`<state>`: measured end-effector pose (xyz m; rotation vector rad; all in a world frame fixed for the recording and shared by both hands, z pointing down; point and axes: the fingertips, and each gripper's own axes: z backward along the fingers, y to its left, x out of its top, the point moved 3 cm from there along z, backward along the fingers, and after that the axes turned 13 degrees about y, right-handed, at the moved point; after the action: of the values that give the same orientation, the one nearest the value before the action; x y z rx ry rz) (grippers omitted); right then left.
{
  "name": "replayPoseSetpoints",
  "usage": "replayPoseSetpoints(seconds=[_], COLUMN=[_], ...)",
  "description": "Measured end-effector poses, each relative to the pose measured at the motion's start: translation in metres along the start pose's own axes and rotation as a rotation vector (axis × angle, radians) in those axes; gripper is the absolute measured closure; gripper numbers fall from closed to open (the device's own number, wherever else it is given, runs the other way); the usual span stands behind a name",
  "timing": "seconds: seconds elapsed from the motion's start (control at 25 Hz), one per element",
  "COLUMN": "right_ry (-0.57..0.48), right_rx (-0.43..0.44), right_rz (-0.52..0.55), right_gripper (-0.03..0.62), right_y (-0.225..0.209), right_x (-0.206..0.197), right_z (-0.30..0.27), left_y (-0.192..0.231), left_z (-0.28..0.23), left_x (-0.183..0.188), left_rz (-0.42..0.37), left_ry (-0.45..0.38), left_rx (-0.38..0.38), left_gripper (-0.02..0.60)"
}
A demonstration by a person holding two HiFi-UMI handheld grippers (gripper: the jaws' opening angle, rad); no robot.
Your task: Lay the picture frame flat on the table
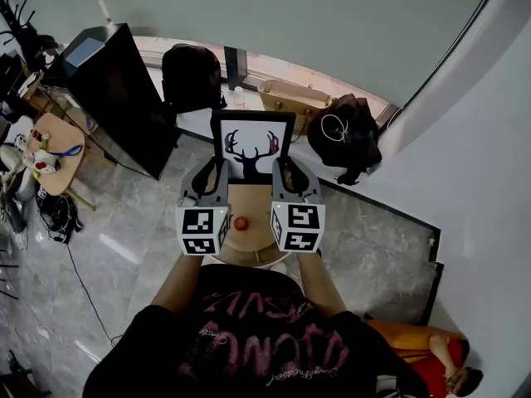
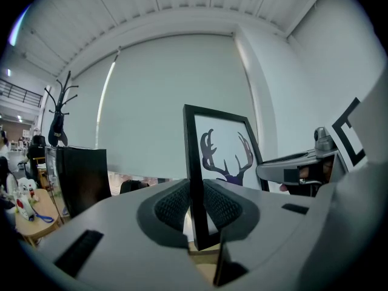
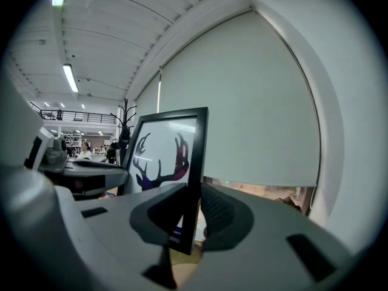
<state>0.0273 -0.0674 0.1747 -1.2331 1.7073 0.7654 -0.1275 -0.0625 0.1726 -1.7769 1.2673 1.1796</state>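
Snugly, left gripper (image 2: pixel 195 206), right gripper (image 3: pixel 191 214), clamping frame (image 1: pixel 251 146)

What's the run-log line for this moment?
picture frame: upright, not yet flat | left claw: shut on its left edge | right claw: shut on its right edge

The picture frame (image 1: pixel 252 143) stands at the far edge of the worktop (image 1: pixel 249 201). The left tongs (image 1: pixel 217 168) clasp its left side, the right tongs (image 1: pixel 287 168) its right side. Between them, nearer the front edge, a small round object (image 1: pixel 241 223) lies on the worktop. On the floor behind are a backpack (image 1: pixel 192 77) at left, a tote bag (image 1: pixel 294 98) in the middle and a second bag (image 1: pixel 348 135) at right.
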Motion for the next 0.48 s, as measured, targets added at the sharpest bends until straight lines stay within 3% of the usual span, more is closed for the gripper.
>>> replayPoseSetpoints(seconds=[0.48], right_ry=[0.028], right_rx=[-0.002], right_rz=[-0.013], right_gripper=[0.511], right_y=[-0.0064], right_x=[-0.0088], right_z=[-0.0034], left_y=[-0.0052], left_z=[-0.0071], left_x=[-0.0068], left_rz=[0.005], left_ry=[0.025], left_rx=[-0.012], left_gripper=[0.510])
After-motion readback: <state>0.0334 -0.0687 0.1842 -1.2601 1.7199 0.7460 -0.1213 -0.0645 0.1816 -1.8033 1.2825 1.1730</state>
